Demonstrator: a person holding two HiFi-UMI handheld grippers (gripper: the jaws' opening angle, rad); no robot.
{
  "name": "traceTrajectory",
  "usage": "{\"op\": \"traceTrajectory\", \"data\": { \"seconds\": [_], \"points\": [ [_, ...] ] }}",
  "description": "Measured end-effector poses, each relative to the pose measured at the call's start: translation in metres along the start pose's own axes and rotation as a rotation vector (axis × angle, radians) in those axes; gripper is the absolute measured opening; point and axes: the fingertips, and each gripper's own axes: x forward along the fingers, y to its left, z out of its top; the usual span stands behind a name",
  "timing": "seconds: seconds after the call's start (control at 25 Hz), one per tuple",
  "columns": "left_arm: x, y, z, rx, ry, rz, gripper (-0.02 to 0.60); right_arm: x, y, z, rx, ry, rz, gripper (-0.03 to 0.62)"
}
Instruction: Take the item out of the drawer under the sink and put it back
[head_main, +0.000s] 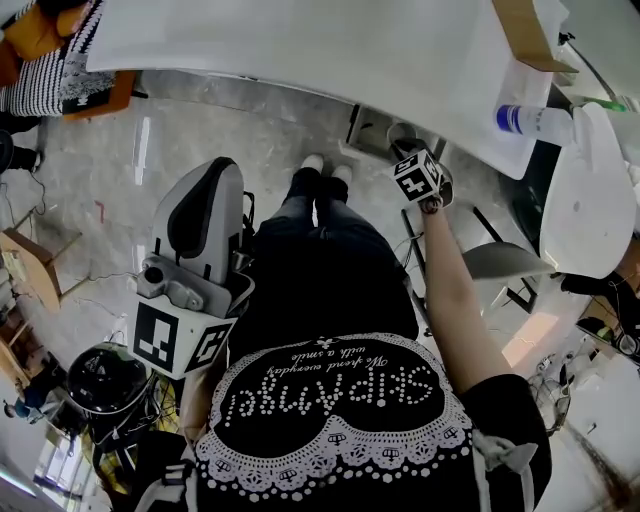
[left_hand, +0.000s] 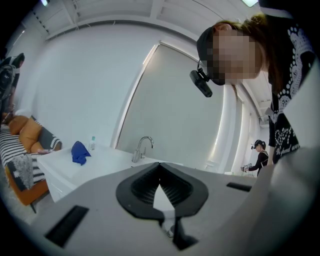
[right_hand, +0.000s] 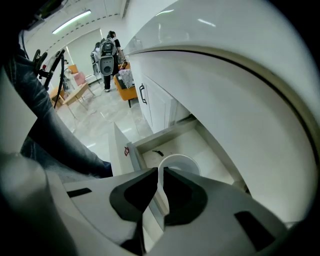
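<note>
In the right gripper view my right gripper (right_hand: 161, 172) is shut on the rim of a white bowl (right_hand: 184, 164). It holds the bowl just over the open drawer (right_hand: 212, 150) under the white counter (right_hand: 225, 75), pointing steeply down. The head view shows that gripper (head_main: 410, 152) low beside the counter edge (head_main: 330, 60), its tips hidden behind its marker cube. My left gripper (head_main: 212, 175) hangs at my left side, away from the drawer. Its jaws (left_hand: 159, 165) are shut with nothing in them.
A small dark object (right_hand: 158, 152) lies on the drawer floor. A faucet (left_hand: 142, 147), a blue cloth (left_hand: 79, 152) and a small bottle (left_hand: 92, 143) are on the counter. A blue-capped bottle (head_main: 530, 120) lies at the right. Another person (left_hand: 260, 155) stands far off.
</note>
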Motion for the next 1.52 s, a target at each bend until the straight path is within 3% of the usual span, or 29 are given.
{"op": "traceTrajectory", "data": {
  "seconds": [0.32,0.72,1.52],
  "points": [
    [-0.017,0.000,-0.001,-0.005,-0.012,-0.025,0.005,-0.020,-0.002,0.008,0.066,-0.063,-0.088,0.028],
    [-0.019,-0.009,-0.003,-0.002,-0.003,-0.129,0.005,-0.063,0.008,0.030,0.141,-0.198,-0.202,0.026],
    [-0.011,-0.039,-0.002,0.036,-0.004,-0.280,0.005,-0.205,0.008,0.060,0.395,-0.600,-0.386,0.017]
  ]
}}
